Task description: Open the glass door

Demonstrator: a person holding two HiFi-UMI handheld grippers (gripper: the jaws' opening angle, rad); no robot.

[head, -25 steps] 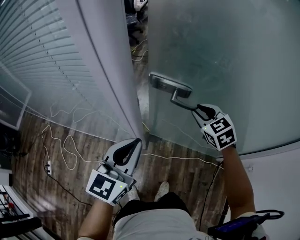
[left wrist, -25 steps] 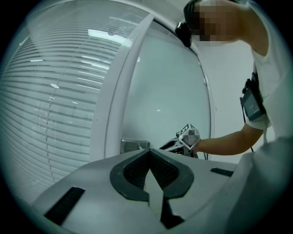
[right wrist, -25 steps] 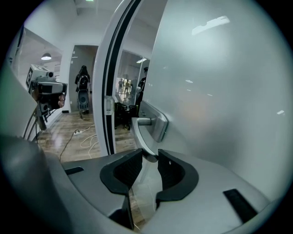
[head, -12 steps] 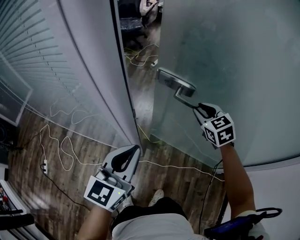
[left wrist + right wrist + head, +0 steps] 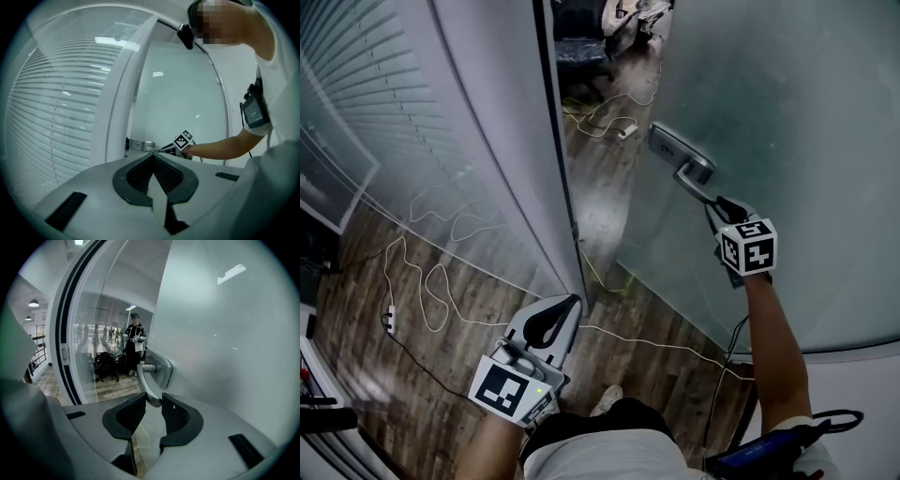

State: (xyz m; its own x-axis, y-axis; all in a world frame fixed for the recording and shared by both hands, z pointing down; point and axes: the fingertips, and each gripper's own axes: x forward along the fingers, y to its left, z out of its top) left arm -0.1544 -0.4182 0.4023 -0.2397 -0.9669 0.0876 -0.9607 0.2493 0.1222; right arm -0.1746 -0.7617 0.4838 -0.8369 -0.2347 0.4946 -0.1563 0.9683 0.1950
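The frosted glass door (image 5: 787, 112) stands ajar, with a gap between it and the white frame post (image 5: 511, 150). Its metal lever handle (image 5: 698, 187) hangs from a steel plate (image 5: 675, 150). My right gripper (image 5: 719, 211) is shut on the lever's end; in the right gripper view the lever handle (image 5: 147, 385) sits pinched between the two dark pads. My left gripper (image 5: 558, 314) hovers low by the foot of the frame, shut and holding nothing. From the left gripper view, the handle plate (image 5: 140, 144) and the right gripper's marker cube (image 5: 183, 140) are visible ahead.
A glass wall with blinds (image 5: 366, 122) runs along the left. Loose cables (image 5: 422, 281) lie on the wooden floor (image 5: 656, 319). Through the gap are office chairs (image 5: 581, 47), and a person (image 5: 135, 341) stands in the room beyond.
The door has swung further open, widening the gap at the frame. My right gripper moved with the handle up and to the right. The left gripper stayed low near the frame.
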